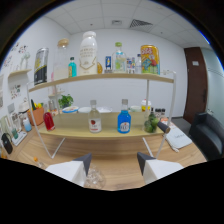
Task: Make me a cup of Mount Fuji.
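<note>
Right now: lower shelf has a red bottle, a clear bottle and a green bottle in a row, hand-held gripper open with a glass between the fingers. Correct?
One slip: the third bottle is blue, not green, as the gripper view shows. The red bottle and clear bottle do stand on the lower shelf, and the hand-held gripper is open with the glass between its fingers.

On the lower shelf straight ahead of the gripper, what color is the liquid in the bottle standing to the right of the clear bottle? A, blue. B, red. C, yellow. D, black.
A: the blue bottle stands on the lower shelf just right of the clear bottle, beyond the open fingers of the gripper.
</note>
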Motion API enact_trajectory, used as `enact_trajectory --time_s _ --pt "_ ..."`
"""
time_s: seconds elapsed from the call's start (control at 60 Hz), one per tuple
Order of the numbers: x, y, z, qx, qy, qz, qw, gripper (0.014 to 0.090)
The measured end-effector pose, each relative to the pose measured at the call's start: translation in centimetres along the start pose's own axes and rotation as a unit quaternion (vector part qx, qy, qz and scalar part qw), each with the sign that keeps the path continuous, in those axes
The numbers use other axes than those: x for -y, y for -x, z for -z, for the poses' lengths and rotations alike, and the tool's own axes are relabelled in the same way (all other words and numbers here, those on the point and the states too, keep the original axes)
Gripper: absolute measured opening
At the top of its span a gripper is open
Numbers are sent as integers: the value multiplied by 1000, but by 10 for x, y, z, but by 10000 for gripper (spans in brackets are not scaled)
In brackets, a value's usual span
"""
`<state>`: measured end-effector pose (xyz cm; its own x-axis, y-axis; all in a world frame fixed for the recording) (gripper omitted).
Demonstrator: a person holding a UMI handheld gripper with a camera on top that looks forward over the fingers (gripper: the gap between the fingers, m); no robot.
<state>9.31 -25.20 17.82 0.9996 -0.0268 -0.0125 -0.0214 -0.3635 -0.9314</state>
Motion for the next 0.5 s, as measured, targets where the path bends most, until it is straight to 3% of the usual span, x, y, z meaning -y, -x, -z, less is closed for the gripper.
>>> enact_trajectory --time_s 0.15,0.283,0.383,0.5 --pt "55 -18 -39 4 -44 -13 999 852" --pt "76 -29 -81 8 -53 -14 998 821" --pt "75 -35 -109 8 -41 -9 999 730" --pt "66 -36 -131 12 -19 2 1000 498"
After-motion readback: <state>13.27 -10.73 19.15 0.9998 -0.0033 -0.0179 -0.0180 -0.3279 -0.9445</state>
